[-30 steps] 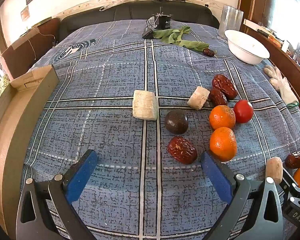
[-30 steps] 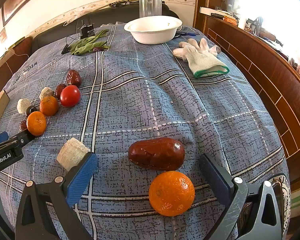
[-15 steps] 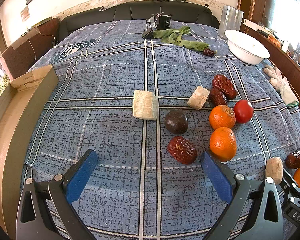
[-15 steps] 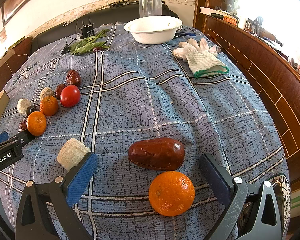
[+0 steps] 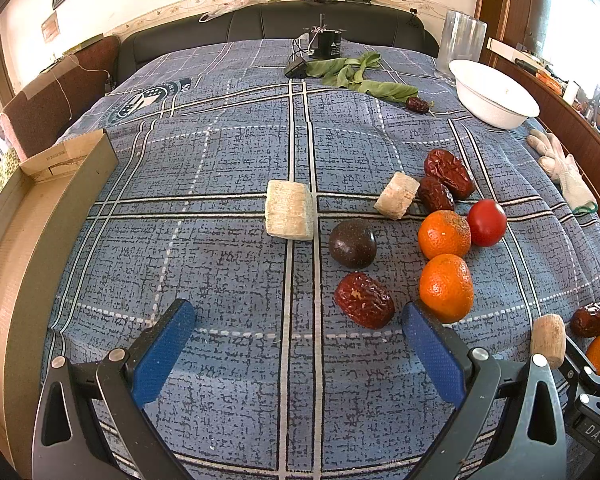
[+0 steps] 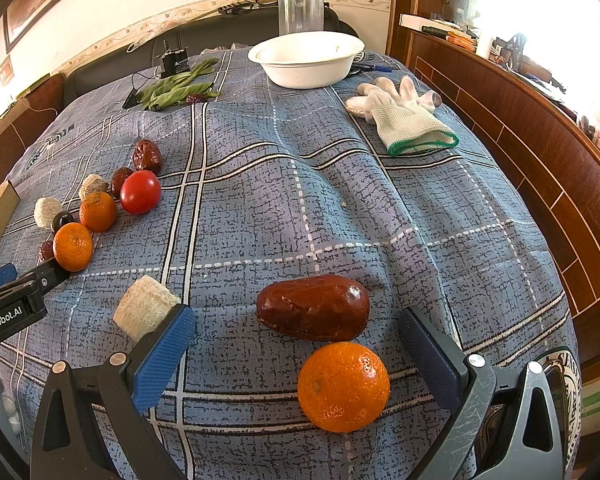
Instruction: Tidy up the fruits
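Fruits lie on a blue plaid cloth. In the left wrist view, two oranges (image 5: 445,286), a red tomato (image 5: 486,223), a dark round fruit (image 5: 353,243), red dates (image 5: 364,299) and pale blocks (image 5: 289,209) lie ahead and to the right of my open, empty left gripper (image 5: 296,344). In the right wrist view, my open, empty right gripper (image 6: 296,348) has an orange (image 6: 343,386) between its fingers and a large dark red date (image 6: 314,307) just beyond. A pale block (image 6: 145,307) sits by its left finger.
A white bowl (image 6: 306,60) and a clear glass (image 6: 300,12) stand at the far side. White gloves (image 6: 400,114) lie at the right near a wooden ledge. Green leaves (image 5: 356,76) and a black device lie at the back. A cardboard box (image 5: 24,232) stands at the left edge.
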